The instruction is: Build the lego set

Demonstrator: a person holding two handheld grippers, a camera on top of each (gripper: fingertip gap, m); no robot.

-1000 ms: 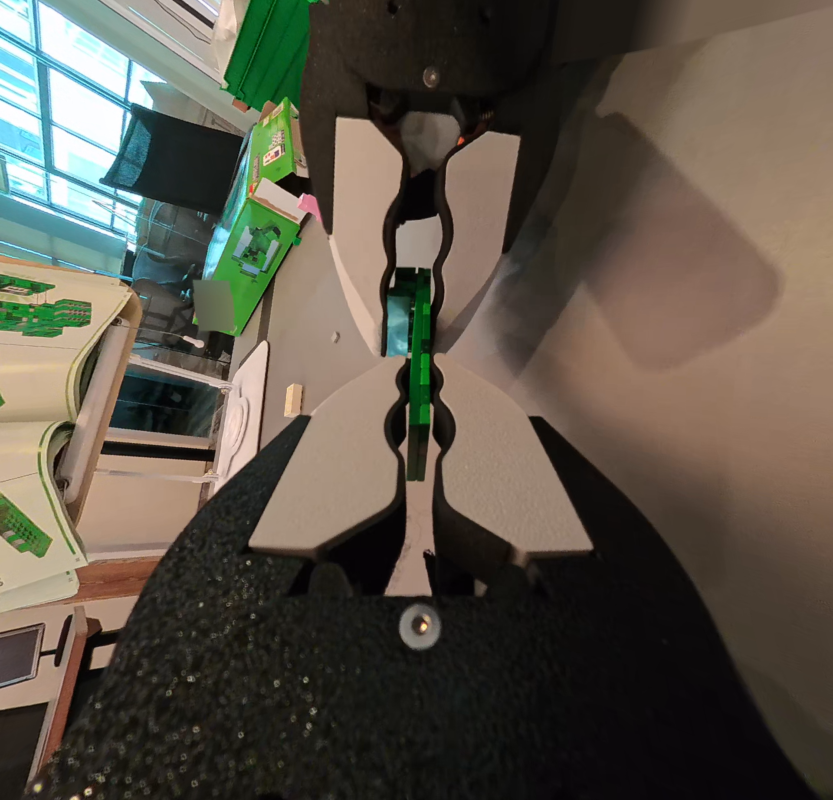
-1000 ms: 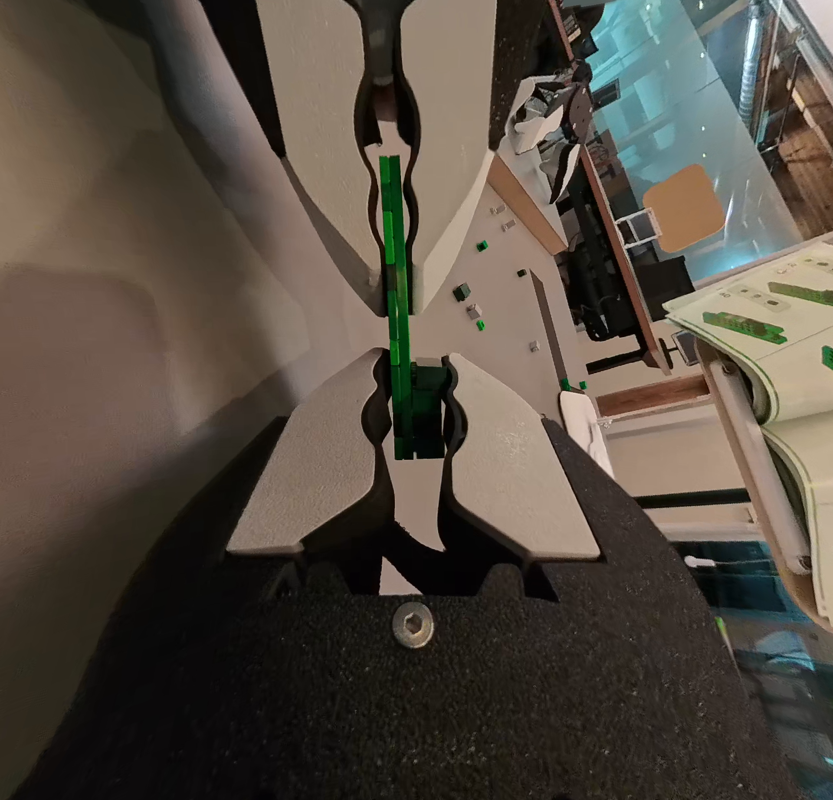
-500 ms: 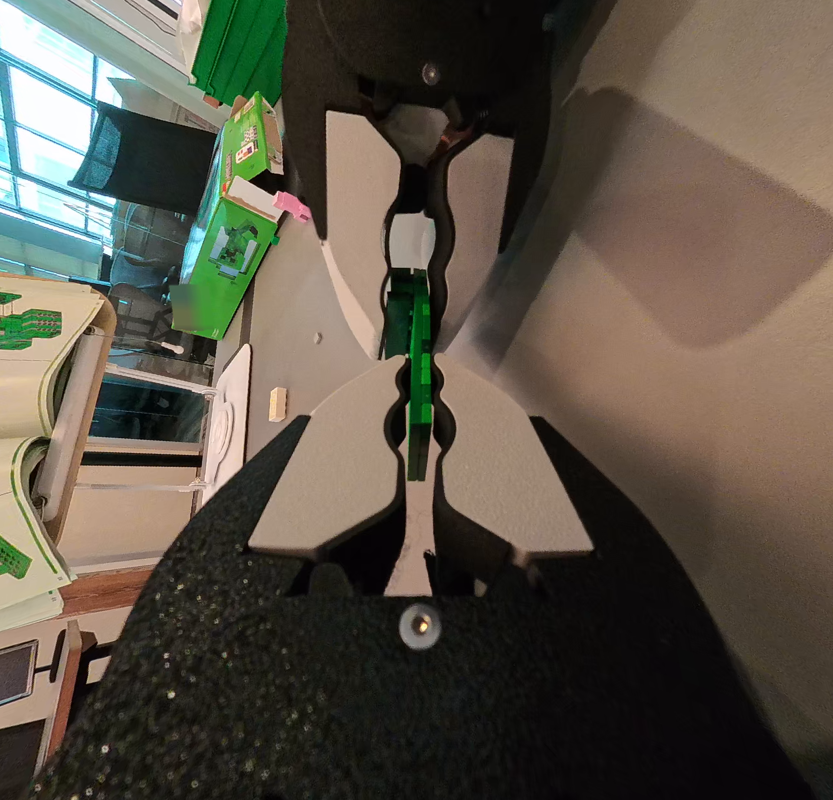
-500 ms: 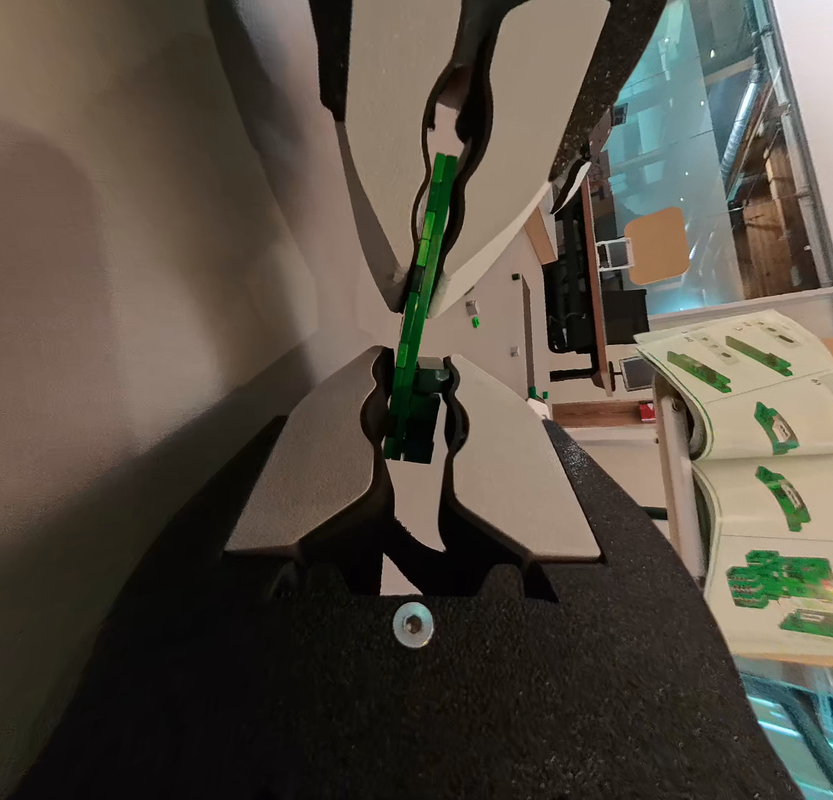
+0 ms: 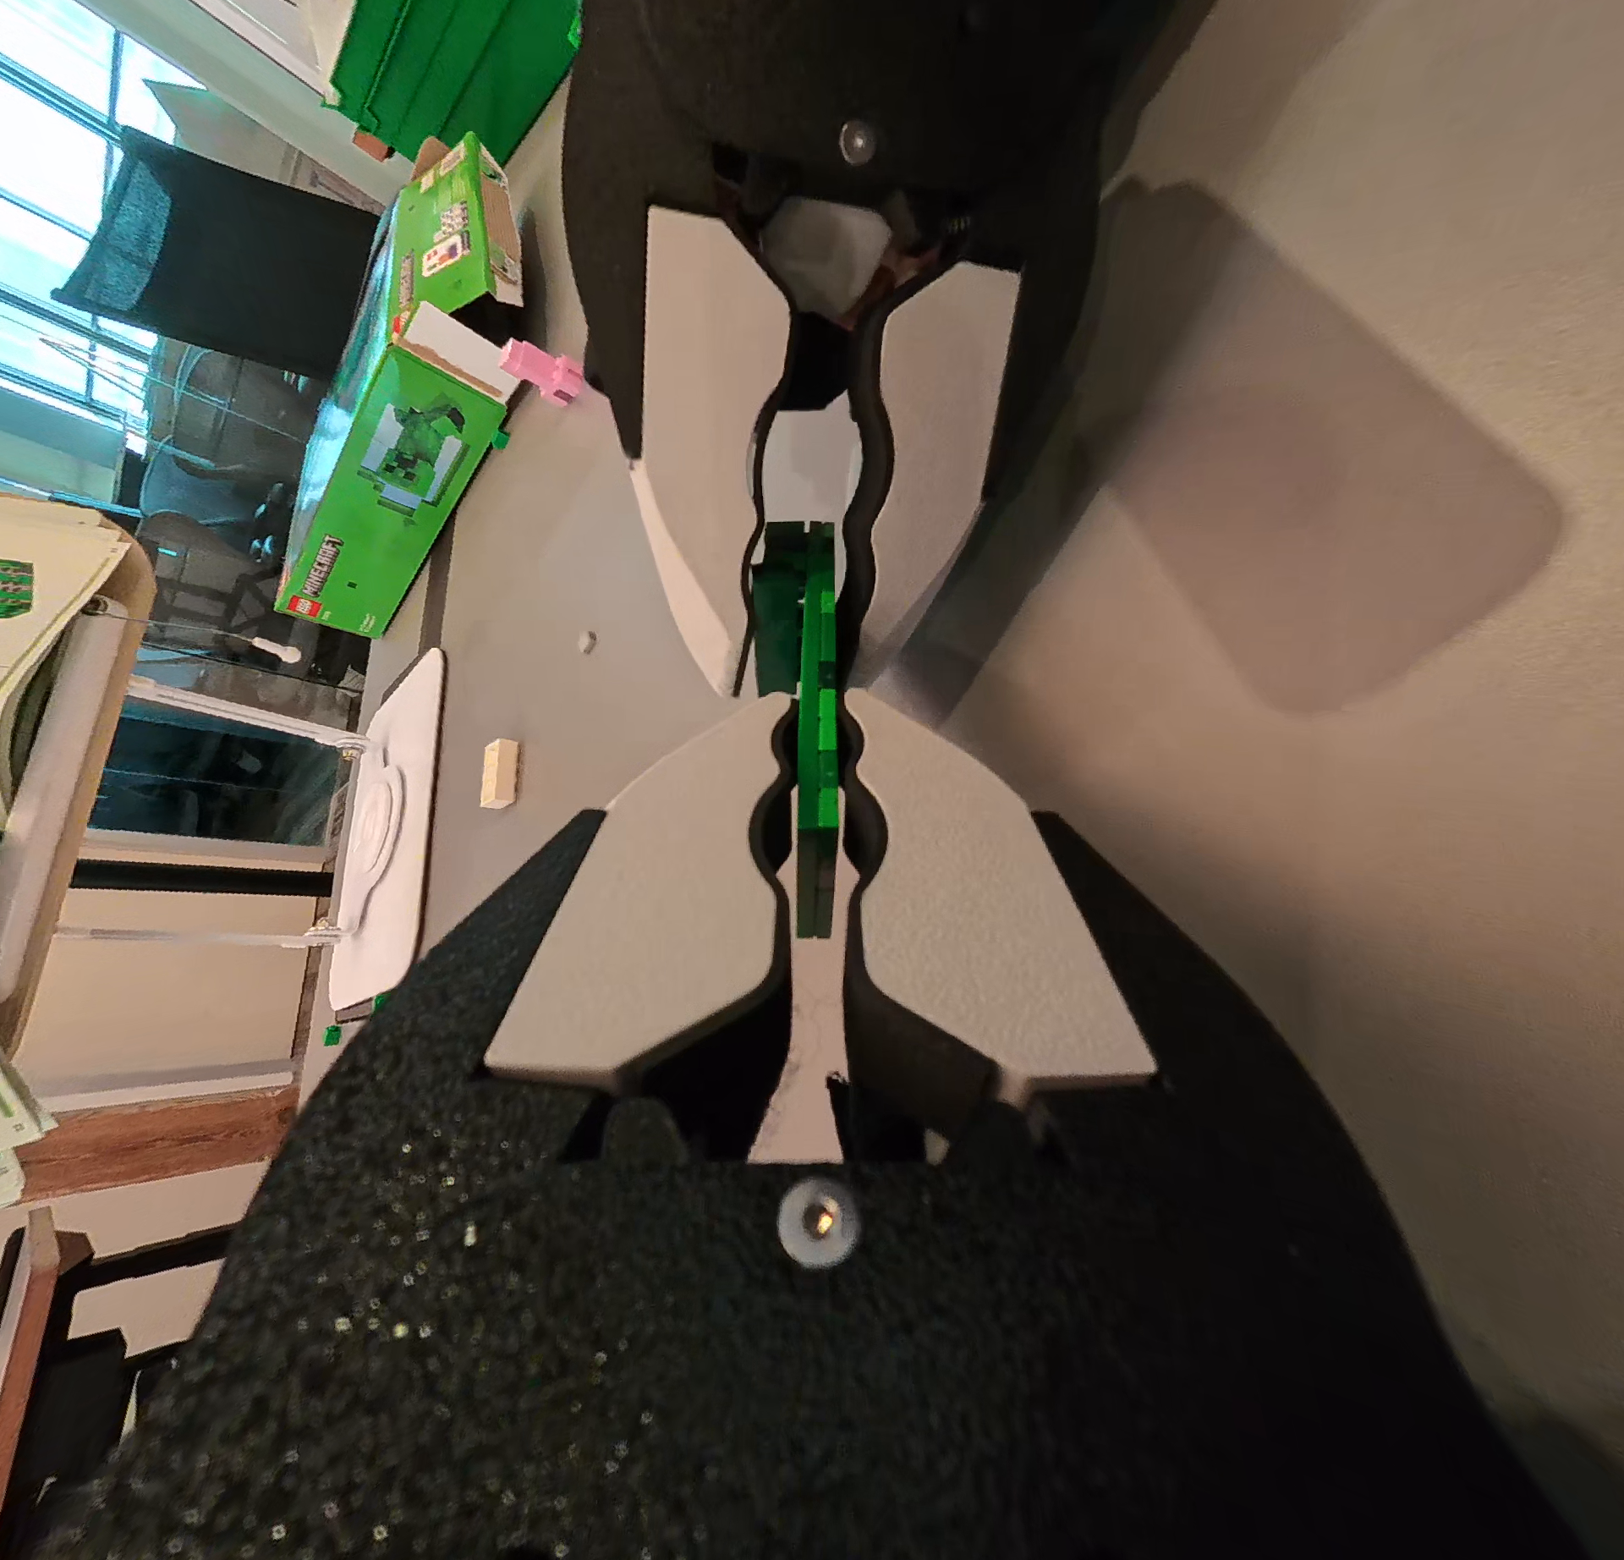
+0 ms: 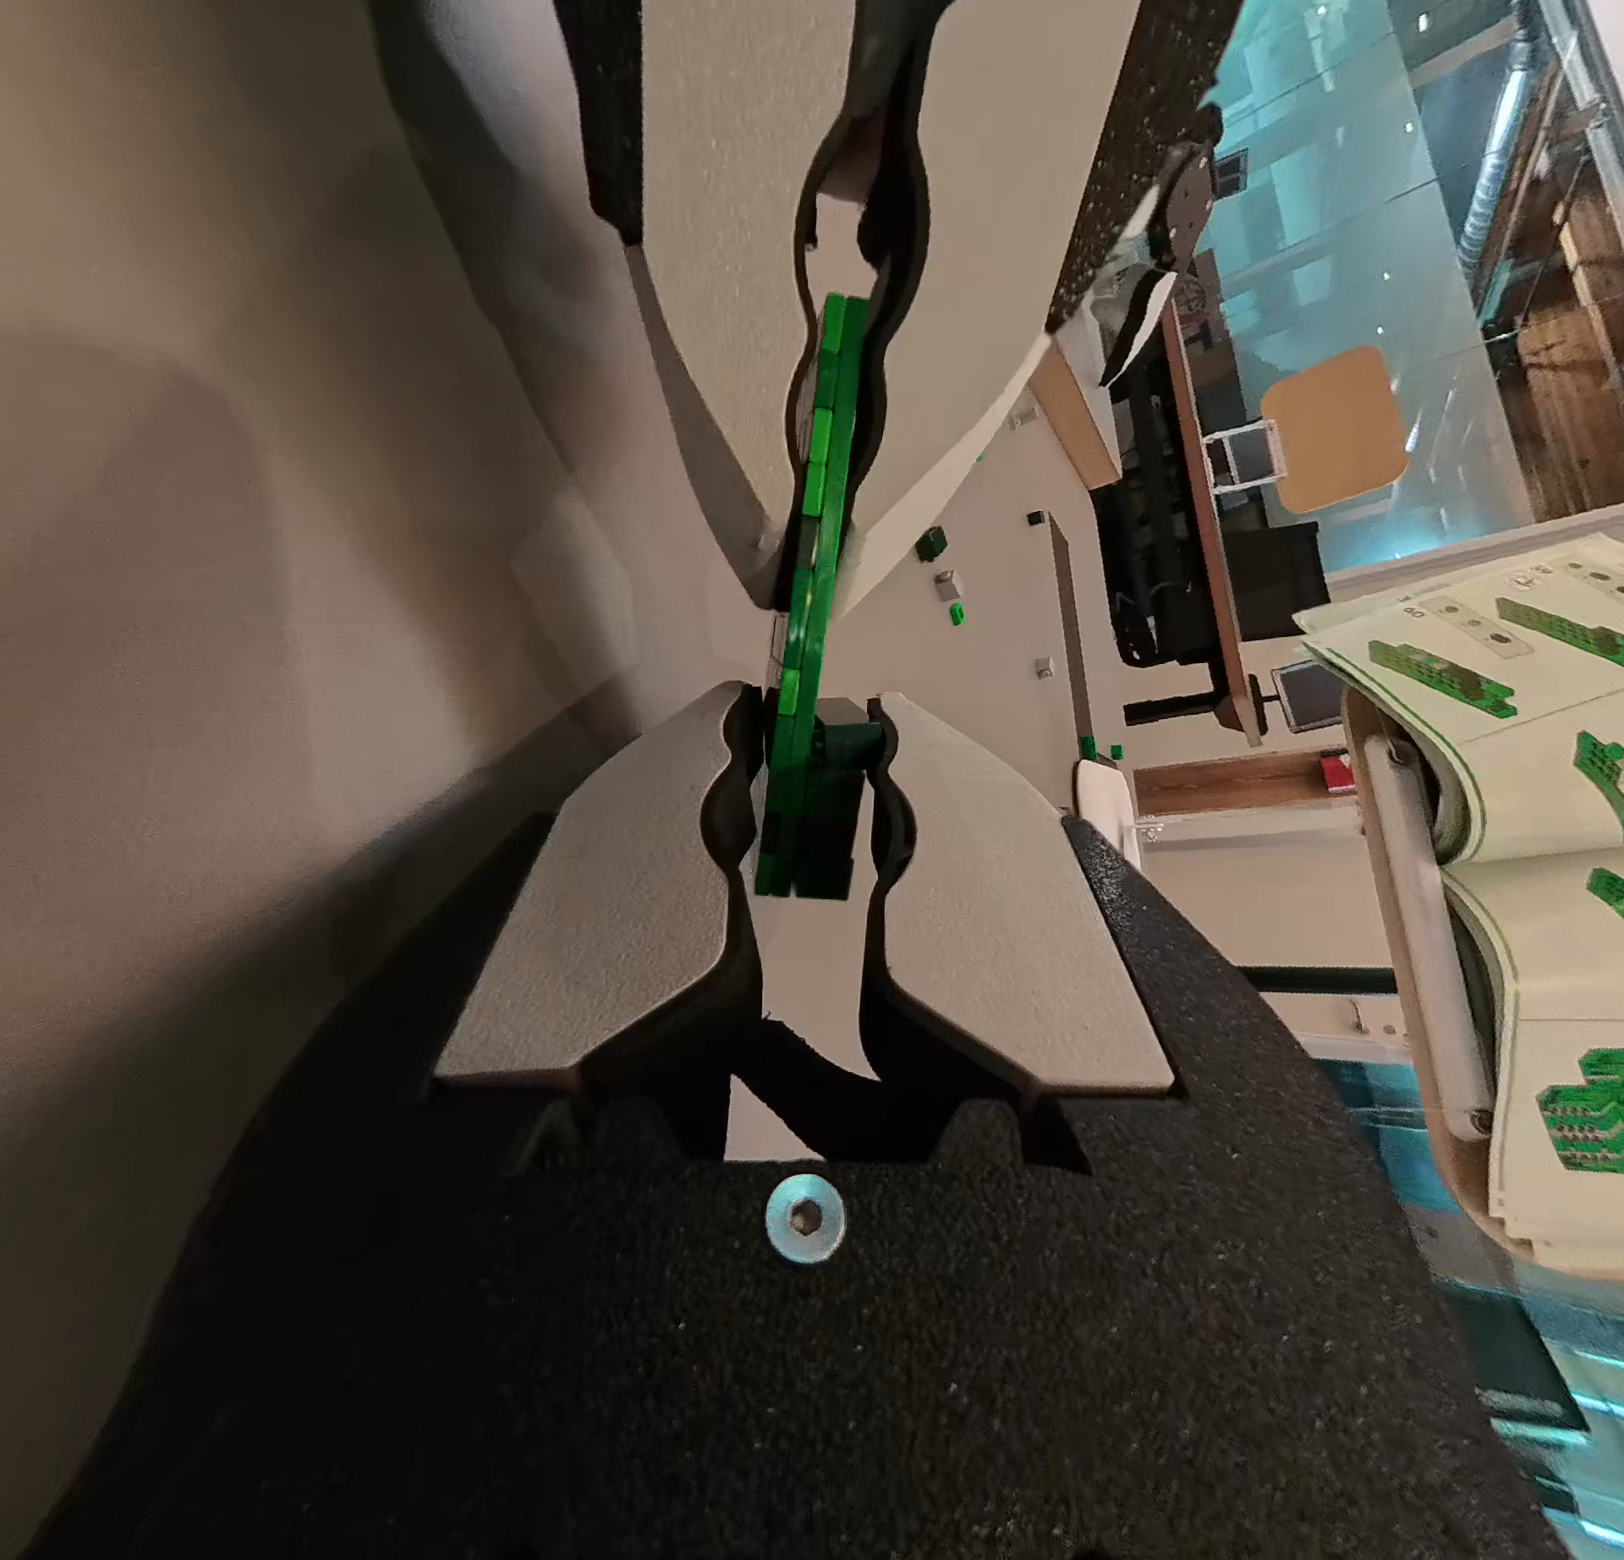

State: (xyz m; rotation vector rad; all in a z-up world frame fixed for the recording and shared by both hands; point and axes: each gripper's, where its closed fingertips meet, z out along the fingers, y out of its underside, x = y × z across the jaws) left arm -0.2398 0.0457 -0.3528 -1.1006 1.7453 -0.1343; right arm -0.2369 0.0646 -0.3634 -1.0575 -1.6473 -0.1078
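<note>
1. My left gripper [image 5: 813, 709]: jaws nearly together, pinching one end of the flat green plastic brick assembly [image 5: 817, 727], edge-on.
2. My right gripper [image 6: 813, 700]: jaws set a little wider, clamped on the assembly's opposite end [image 6: 813, 727], where a darker green block thickens it.
3. Assembly: in the air between the two grippers, which face each other tip to tip, clear of the grey table [image 5: 527, 621].
4. Handling, as I judge it: light, stiff, smooth-sided; seams may part if bent. Best held across the flat faces near the ends.
5. Beyond the assembly: cream brick [image 5: 499, 772], green cardboard set box [image 5: 387, 498], pink piece [image 5: 540, 371].
6. Farther out: open instruction booklet [image 6: 1494, 727], loose green bricks [image 6: 931, 544].
</note>
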